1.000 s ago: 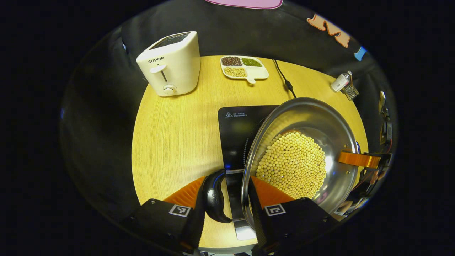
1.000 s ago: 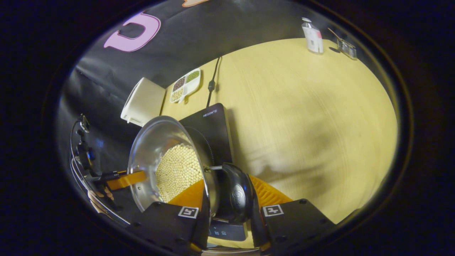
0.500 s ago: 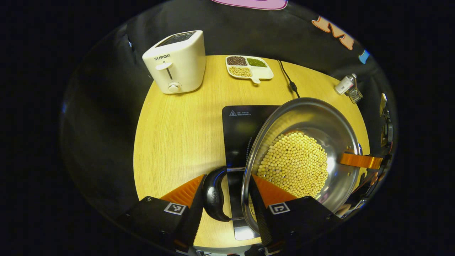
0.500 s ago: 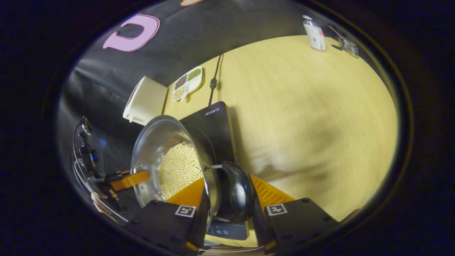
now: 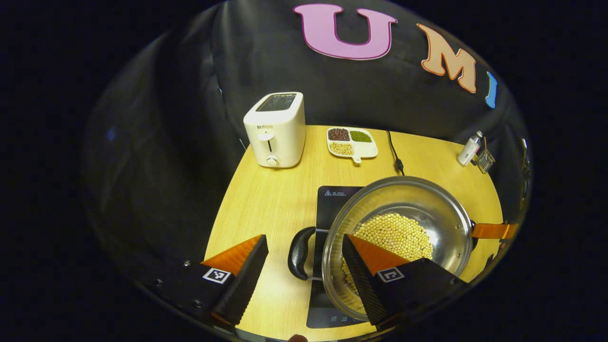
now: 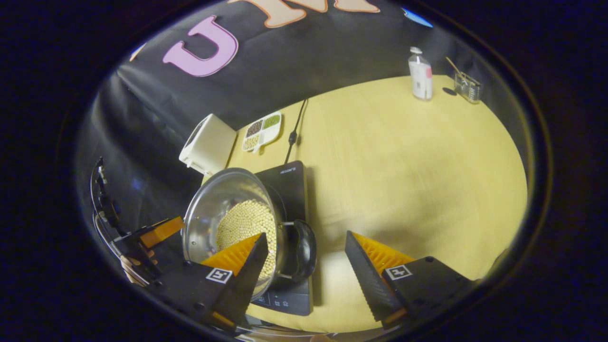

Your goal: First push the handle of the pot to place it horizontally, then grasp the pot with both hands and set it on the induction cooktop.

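Left gripper view: going from left to right, the left tongs (image 5: 301,273) are open wide and hold nothing. A black handle (image 5: 299,253) sits in the gap between them, touched by neither. At three o'clock from the handle is the shiny pot (image 5: 398,240) full of yellow beans, resting on the black cooktop (image 5: 332,202) on the yellow surface (image 5: 266,204).

In the right gripper view, the right tongs (image 6: 306,266) are open too, with the pot's other handle (image 6: 304,251) lying free between them.

The pot looks set down. I think only backing away is left.
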A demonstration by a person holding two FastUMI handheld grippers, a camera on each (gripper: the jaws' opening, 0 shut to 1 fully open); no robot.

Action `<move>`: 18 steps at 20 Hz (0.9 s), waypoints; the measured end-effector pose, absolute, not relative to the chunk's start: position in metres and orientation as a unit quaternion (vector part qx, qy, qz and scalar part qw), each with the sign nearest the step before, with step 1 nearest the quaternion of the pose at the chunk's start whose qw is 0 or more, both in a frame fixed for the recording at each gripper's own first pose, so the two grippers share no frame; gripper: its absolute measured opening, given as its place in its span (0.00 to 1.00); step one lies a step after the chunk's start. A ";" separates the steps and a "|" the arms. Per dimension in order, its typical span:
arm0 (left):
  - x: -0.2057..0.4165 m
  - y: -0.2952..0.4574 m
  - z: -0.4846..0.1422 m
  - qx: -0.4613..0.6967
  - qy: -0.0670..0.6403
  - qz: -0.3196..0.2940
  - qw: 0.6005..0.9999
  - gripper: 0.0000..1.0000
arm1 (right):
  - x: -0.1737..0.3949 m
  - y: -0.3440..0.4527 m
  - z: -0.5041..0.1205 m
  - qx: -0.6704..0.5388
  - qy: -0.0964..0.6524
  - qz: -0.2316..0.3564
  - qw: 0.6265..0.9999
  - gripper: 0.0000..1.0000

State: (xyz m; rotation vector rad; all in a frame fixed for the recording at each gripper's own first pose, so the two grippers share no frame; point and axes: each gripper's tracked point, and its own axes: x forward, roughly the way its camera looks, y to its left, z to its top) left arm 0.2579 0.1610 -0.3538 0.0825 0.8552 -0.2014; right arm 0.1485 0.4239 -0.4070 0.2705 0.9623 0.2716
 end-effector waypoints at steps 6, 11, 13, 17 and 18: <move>0.228 0.148 -0.318 0.053 0.396 -0.110 0.910 0.96 | 0.140 0.394 -0.360 0.126 0.409 0.120 0.896 1.00; 0.206 0.117 -0.280 0.053 0.363 -0.110 0.924 0.95 | 0.134 0.360 -0.326 0.111 0.371 0.130 0.913 1.00; 0.195 0.101 -0.261 0.052 0.347 -0.101 0.931 0.95 | 0.131 0.340 -0.311 0.103 0.357 0.135 0.919 1.00; 0.166 0.049 -0.220 0.046 0.307 -0.098 0.945 0.96 | 0.125 0.303 -0.270 0.106 0.324 0.157 0.927 1.00; 0.161 0.041 -0.207 0.045 0.299 -0.099 0.948 0.95 | 0.124 0.293 -0.257 0.107 0.314 0.165 0.929 1.00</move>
